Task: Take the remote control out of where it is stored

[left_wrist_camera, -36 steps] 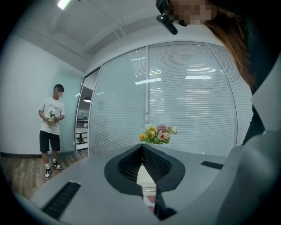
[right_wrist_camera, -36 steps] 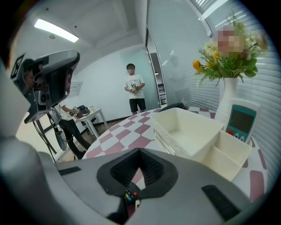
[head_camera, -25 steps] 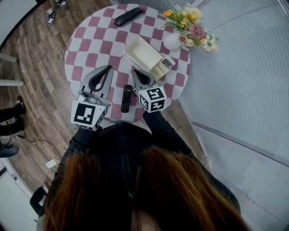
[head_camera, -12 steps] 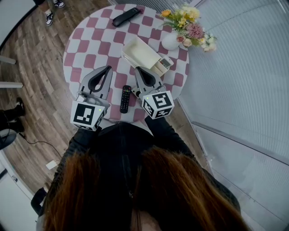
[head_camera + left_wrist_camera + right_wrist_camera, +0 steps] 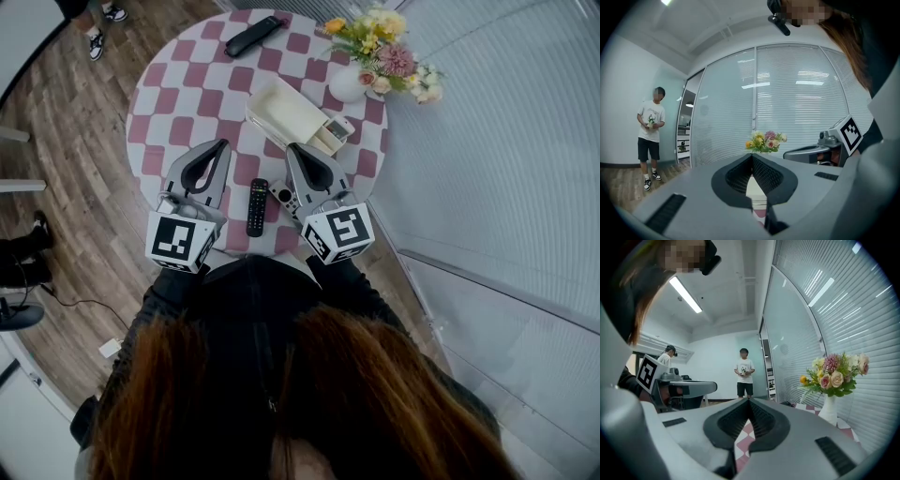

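Backward slid the right claw (image 5: 292,147), pressed together and empty like the left claw (image 5: 223,142). Between them, just left of frame centre, lay the slim black remote control (image 5: 257,206); a careless sweep might knock it off the pink-checked round desk (image 5: 187,84).

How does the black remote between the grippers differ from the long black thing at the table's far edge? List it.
The black remote lies at the near edge; the long black thing lies at the far edge. The remote points nearly straight away from the person; the far thing lies slanted. The remote shows buttons; the far thing looks plain. Both are dark, slim, flat on the table.
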Action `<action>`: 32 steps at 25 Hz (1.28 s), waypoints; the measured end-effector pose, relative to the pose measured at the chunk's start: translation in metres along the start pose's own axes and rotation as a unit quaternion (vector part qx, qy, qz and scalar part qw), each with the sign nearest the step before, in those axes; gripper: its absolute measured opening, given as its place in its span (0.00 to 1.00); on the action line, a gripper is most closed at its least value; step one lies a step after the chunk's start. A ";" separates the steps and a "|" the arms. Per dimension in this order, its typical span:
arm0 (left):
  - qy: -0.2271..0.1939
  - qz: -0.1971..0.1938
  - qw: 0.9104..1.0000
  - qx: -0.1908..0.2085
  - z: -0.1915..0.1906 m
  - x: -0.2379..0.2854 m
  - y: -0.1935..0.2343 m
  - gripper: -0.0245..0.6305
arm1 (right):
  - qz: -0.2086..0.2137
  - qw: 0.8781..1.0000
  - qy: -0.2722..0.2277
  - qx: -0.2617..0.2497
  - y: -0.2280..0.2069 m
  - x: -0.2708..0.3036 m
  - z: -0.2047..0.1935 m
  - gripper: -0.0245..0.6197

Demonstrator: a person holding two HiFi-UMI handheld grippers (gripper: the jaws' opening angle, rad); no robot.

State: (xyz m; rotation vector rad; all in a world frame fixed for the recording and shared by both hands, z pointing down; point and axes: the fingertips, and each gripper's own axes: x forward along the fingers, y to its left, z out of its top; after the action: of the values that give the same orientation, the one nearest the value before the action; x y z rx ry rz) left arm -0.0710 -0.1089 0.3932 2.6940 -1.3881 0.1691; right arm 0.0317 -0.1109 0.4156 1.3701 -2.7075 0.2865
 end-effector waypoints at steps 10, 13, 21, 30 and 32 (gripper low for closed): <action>-0.001 -0.004 1.000 0.011 0.003 0.005 -0.003 0.05 | -0.009 1.000 -0.008 -0.004 -0.001 -0.015 0.009 0.06; -0.005 -0.009 1.000 0.010 0.004 0.008 -0.005 0.05 | -0.014 1.000 -0.008 -0.003 -0.003 -0.017 0.008 0.06; -0.004 -0.017 1.000 0.006 0.004 0.014 -0.008 0.05 | -0.035 0.999 -0.002 0.005 -0.011 -0.023 0.003 0.06; -0.007 -0.034 0.999 0.007 0.006 0.021 -0.017 0.05 | -0.067 0.998 0.006 0.013 -0.028 -0.029 -0.005 0.06; -0.008 -0.038 0.999 0.008 0.006 0.022 -0.019 0.05 | -0.084 0.996 0.009 0.018 -0.038 -0.030 -0.011 0.06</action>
State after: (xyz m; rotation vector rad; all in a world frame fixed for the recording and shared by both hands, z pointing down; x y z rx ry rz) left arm -0.0425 -0.1167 0.3899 2.7609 -1.2925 0.1527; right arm 0.0804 -0.1067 0.4256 1.5845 -2.5640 0.3322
